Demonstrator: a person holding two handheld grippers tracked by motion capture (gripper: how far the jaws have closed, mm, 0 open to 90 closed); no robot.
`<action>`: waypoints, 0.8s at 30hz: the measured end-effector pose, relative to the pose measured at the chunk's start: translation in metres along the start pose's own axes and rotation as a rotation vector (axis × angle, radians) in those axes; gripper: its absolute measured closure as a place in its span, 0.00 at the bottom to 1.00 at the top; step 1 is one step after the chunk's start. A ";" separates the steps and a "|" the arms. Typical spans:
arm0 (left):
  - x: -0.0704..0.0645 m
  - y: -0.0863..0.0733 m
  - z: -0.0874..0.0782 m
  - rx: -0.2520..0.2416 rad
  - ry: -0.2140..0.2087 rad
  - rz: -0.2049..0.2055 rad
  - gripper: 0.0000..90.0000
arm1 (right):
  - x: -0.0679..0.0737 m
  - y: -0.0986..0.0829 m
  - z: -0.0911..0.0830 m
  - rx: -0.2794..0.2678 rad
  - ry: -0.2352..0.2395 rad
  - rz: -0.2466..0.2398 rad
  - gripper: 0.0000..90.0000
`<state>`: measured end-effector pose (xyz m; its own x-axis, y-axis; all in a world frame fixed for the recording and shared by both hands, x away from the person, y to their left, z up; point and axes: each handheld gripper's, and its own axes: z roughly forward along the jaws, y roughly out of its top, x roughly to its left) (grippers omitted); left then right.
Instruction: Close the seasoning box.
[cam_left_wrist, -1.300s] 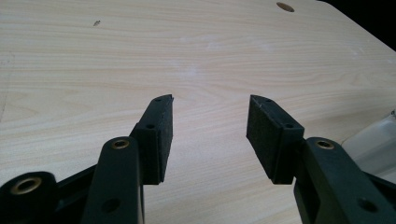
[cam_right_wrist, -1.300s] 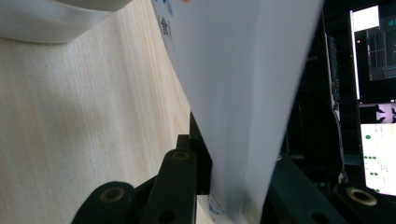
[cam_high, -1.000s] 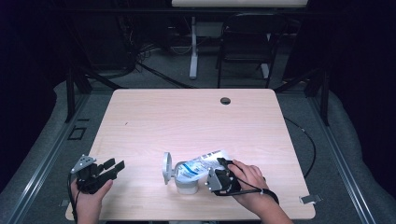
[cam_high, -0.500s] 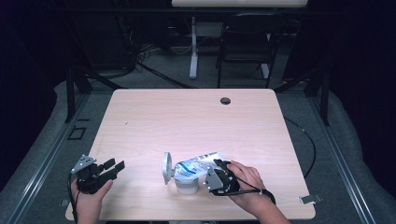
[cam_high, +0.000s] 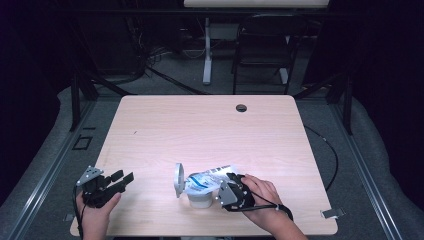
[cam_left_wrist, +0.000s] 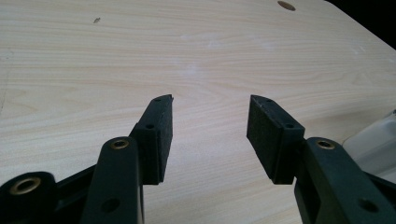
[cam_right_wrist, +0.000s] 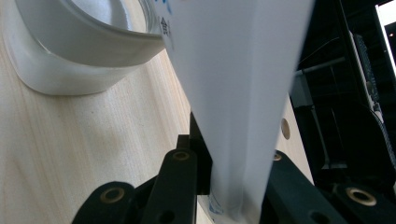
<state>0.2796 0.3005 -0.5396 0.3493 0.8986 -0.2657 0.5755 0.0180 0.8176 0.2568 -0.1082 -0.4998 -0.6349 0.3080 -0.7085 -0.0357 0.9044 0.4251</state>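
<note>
The white tub (cam_high: 202, 196) near the table's front edge serves as the landmark. Just right of it, at the nearest part of the table (cam_high: 210, 125), the right gripper (cam_high: 235, 184) has its jaws pressed together on a white plastic pouch (cam_high: 212, 177) with blue print. In the right gripper view the pouch (cam_right_wrist: 233, 93) rises as a flat sheet from between the black jaws, pinched at its lower end, with the tub (cam_right_wrist: 79, 51) just beyond on the wood. The pouch's other end lies over the tub's open mouth, which suggests it is held tipped there so that its contents run into the tub, or so that it can be tucked inside; which of the two I cannot tell.

Touching the tub on its left, a round white lid (cam_high: 179, 180) stands on edge, apparently set aside to keep the mouth free.

Well to the left of the tub, at the front corner of the table, the left gripper (cam_high: 121, 181) rests in the person's hand with its jaws spread apart and nothing between them. In the left gripper view the left gripper (cam_left_wrist: 210, 126) looks over bare wood, with a pale edge of the pouch at the far right. It seems parked clear of the work, ready to steady the tub if needed.

Far beyond the tub, a dark cable hole (cam_high: 241, 107) sits near the table's back edge.
</note>
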 end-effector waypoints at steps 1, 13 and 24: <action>0.000 0.000 0.000 -0.001 0.000 0.000 0.57 | -0.001 0.000 -0.001 0.014 -0.002 -0.011 0.92; 0.001 0.000 0.000 0.002 0.001 0.001 0.57 | 0.000 -0.004 0.003 0.006 0.005 0.010 0.92; 0.000 0.000 0.000 -0.001 0.002 0.000 0.57 | -0.001 -0.005 0.000 -0.028 0.029 0.080 0.92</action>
<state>0.2797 0.3007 -0.5396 0.3478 0.8995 -0.2646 0.5750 0.0183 0.8180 0.2575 -0.1126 -0.5010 -0.6590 0.3695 -0.6551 -0.0052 0.8688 0.4952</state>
